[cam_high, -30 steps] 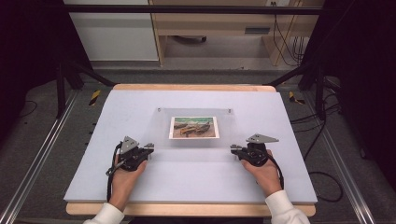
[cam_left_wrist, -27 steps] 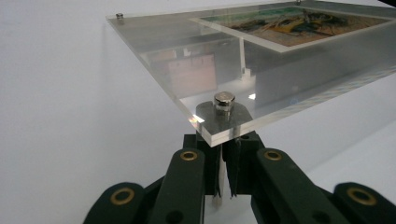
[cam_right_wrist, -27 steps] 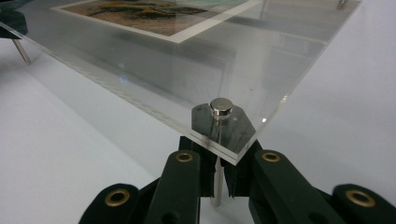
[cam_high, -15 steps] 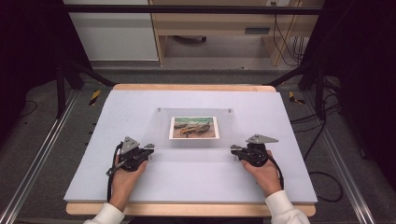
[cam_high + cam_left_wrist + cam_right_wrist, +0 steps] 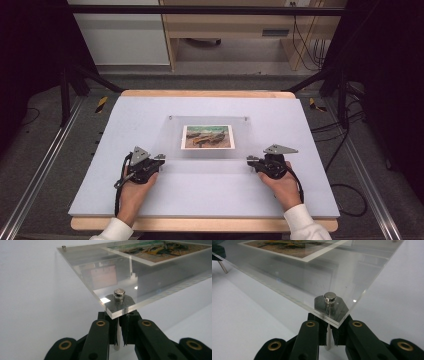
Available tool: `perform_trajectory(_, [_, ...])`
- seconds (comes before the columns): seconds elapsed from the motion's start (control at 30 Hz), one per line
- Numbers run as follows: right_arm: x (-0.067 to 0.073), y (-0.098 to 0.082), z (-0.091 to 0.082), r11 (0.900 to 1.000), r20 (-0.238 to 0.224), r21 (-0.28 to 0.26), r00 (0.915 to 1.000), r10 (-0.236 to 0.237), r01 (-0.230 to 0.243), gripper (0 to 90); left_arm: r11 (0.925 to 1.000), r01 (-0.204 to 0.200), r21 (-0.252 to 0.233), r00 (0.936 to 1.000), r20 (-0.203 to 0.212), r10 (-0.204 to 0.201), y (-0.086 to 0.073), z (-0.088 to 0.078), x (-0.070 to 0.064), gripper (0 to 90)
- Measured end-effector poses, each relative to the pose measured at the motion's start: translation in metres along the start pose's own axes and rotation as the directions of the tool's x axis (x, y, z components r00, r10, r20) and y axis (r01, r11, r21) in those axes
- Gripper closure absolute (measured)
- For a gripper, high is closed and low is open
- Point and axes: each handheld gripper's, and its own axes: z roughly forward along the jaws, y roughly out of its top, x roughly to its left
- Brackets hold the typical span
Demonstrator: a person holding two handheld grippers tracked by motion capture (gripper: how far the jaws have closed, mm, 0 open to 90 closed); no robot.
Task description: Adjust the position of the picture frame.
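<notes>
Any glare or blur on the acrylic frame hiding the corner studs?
Left gripper view: acrylic frame mirrors the room, small glint beside the sharp stud. Right gripper view: stud crisp, print soft. High view: even light, frame nearly invisible.

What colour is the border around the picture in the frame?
White border, clearest in the high view.

A: From where is the high view looking?

B: It is looking forward and down from above the near edge of the desk [image 5: 150,115], taking in the whole top and the floor beyond.

A: And the two gripper views?

B: Each is sitting low, very near, looking along its own jaws at one near corner of the clear frame [image 5: 82,270], just past a metal peg [image 5: 119,293].

A: What are they sharing?

B: All three are showing the frame and its picture [image 5: 208,136].
</notes>
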Motion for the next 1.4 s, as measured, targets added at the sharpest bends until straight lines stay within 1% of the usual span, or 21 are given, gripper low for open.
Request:
perform_trajectory(0.17, [-0.001, 0.000, 0.000, 1.000, -0.006, -0.002, 1.0000, 0.004, -0.004, 83.2, 1.0000, -0.005, -0.001, 1.0000, 0.007, 0.005, 0.000, 0.000, 0.000, 82.6])
perform_trajectory(0.27, [-0.001, -0.001, -0.001, 1.000, -0.007, -0.002, 0.9999, 0.009, -0.009, 81.6, 1.0000, -0.009, -0.001, 0.9999, 0.004, 0.009, 0.000, 0.000, 0.000, 78.6])
perform_trajectory(0.33, [-0.003, -0.001, -0.002, 1.000, -0.002, -0.005, 0.9999, 0.013, -0.013, 71.7, 0.9998, -0.019, -0.002, 0.9998, -0.005, 0.019, 0.000, 0.000, -0.001, 71.7])
perform_trajectory(0.37, [-0.003, -0.001, -0.002, 1.000, -0.002, -0.005, 0.9999, 0.013, -0.013, 71.7, 0.9997, -0.023, 0.000, 0.9997, -0.011, 0.022, 0.000, -0.001, -0.001, 71.7])
perform_trajectory(0.43, [-0.004, -0.002, -0.005, 1.000, 0.011, -0.004, 0.9995, 0.030, -0.030, 62.4, 0.9997, -0.023, 0.003, 0.9996, -0.014, 0.023, 0.000, -0.002, -0.001, 63.1])
perform_trajectory(0.47, [-0.004, -0.002, -0.007, 0.999, 0.013, -0.003, 0.9992, 0.037, -0.037, 56.4, 0.9998, -0.021, 0.005, 0.9997, -0.013, 0.021, 0.000, -0.002, -0.001, 59.7])
perform_trajectory(0.5, [-0.005, -0.003, -0.010, 0.999, 0.011, 0.016, 0.9988, 0.047, -0.047, 47.1, 0.9998, -0.011, 0.016, 0.9999, -0.005, 0.011, -0.001, -0.003, 0.000, 51.5])
perform_trajectory(0.53, [-0.005, -0.003, -0.010, 0.999, 0.011, 0.016, 0.9988, 0.047, -0.047, 47.1, 0.9998, -0.011, 0.016, 0.9999, -0.005, 0.011, -0.001, -0.003, 0.000, 48.1])
perform_trajectory(0.57, [-0.004, -0.004, -0.011, 0.999, 0.013, 0.022, 0.9989, 0.045, -0.046, 44.1, 0.9998, -0.007, 0.020, 1.0000, -0.003, 0.008, -0.001, -0.004, 0.000, 48.1])
perform_trajectory(0.6, [-0.004, -0.005, -0.012, 0.999, 0.006, 0.023, 0.9988, 0.048, -0.048, 40.7, 0.9997, 0.001, 0.026, 1.0000, 0.005, -0.001, -0.001, -0.004, 0.000, 44.8])
perform_trajectory(0.63, [-0.002, -0.007, -0.016, 0.999, 0.016, 0.037, 0.9991, 0.039, -0.040, 34.7, 0.9994, 0.002, 0.035, 1.0000, 0.008, -0.002, -0.001, -0.007, 0.001, 39.8])
perform_trajectory(0.77, [0.001, -0.008, -0.025, 0.999, 0.016, 0.032, 0.9993, 0.034, -0.035, 25.2, 0.9994, 0.017, 0.029, 0.9991, 0.037, -0.018, 0.001, -0.013, 0.002, 31.6])
perform_trajectory(0.83, [0.001, -0.008, -0.030, 0.999, 0.006, 0.021, 0.9990, 0.045, -0.045, 21.3, 0.9994, 0.016, 0.029, 0.9994, 0.031, -0.017, 0.001, -0.016, 0.002, 21.9])
perform_trajectory(0.87, [0.001, -0.008, -0.030, 0.999, 0.006, 0.021, 0.9990, 0.045, -0.045, 21.3, 0.9995, 0.019, 0.026, 0.9995, 0.024, -0.020, 0.001, -0.018, 0.002, 21.9])
perform_trajectory(0.9, [0.001, -0.008, -0.035, 0.998, 0.001, 0.016, 0.9985, 0.055, -0.055, 18.2, 0.9994, 0.032, 0.015, 0.9989, 0.033, -0.032, 0.002, -0.023, 0.002, 15.4])
perform_trajectory(0.93, [0.000, -0.008, -0.038, 0.999, 0.001, 0.008, 0.9986, 0.052, -0.052, 17.6, 0.9994, 0.032, 0.015, 0.9989, 0.033, -0.032, 0.002, -0.023, 0.002, 12.7])
perform_trajectory(1.07, [0.000, -0.007, -0.043, 0.999, -0.004, -0.011, 0.9987, 0.050, -0.050, 13.6, 0.9994, 0.033, -0.011, 0.9983, 0.048, -0.033, 0.005, -0.032, 0.005, 8.0])
perform_trajectory(1.2, [0.000, -0.003, -0.049, 0.999, 0.001, -0.041, 0.9994, 0.034, -0.034, 11.4, 0.9984, 0.048, -0.032, 0.9961, 0.076, -0.045, 0.007, -0.038, 0.009, 7.1])
perform_trajectory(1.23, [0.000, 0.001, -0.051, 0.998, 0.012, -0.056, 0.9997, 0.020, -0.019, 11.2, 0.9979, 0.050, -0.040, 0.9952, 0.086, -0.047, 0.010, -0.040, 0.009, 7.1])
perform_trajectory(1.33, [0.002, 0.007, -0.053, 0.997, 0.020, -0.072, 0.9997, 0.015, -0.014, 11.5, 0.9978, 0.032, -0.058, 0.9958, 0.087, -0.027, 0.016, -0.043, 0.009, 7.2])
perform_trajectory(1.4, [0.002, 0.019, -0.055, 0.995, 0.038, -0.097, 0.9993, -0.001, 0.005, 13.4, 0.9975, 0.021, -0.067, 0.9953, 0.096, -0.014, 0.024, -0.044, 0.009, 7.2])
